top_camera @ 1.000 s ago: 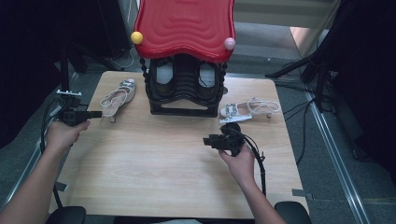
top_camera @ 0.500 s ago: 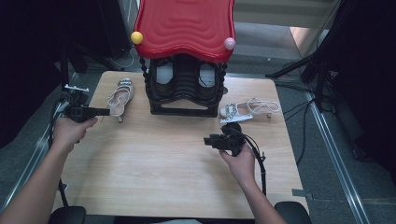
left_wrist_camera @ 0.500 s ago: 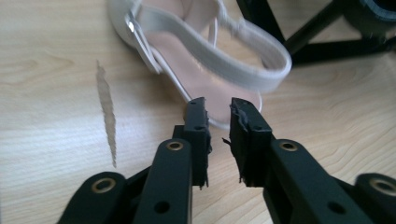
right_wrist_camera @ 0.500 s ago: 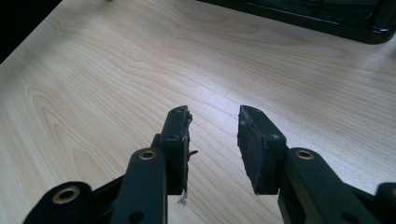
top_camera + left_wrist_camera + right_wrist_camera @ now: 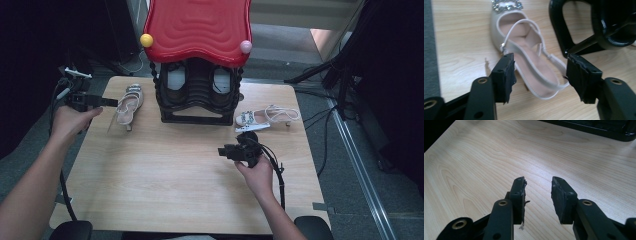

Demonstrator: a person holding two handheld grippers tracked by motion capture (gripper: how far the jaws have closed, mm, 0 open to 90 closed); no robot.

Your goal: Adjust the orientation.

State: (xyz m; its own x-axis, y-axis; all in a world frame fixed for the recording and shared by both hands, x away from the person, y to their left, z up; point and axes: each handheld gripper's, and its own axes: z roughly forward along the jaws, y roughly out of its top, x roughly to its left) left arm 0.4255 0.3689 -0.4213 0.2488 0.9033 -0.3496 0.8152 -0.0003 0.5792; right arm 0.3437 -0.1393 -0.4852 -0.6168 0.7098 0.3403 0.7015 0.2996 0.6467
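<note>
One sandal (image 5: 529, 62) lies on the bench (image 5: 175, 170) just ahead of your left gripper (image 5: 539, 75), heel toward it; its jaws have just been opening, nothing pressed between them.

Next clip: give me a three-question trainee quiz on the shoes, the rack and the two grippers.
1. True or false: the left gripper is clamped on the beige sandal.
2. How many sandals lie on the table?
3. The right gripper holds: A) a sandal B) nothing C) a ball.

Key:
1. False; its jaws have just been opening and stand clear of the sandal.
2. Two, one on each side of the black rack.
3. B.
</note>
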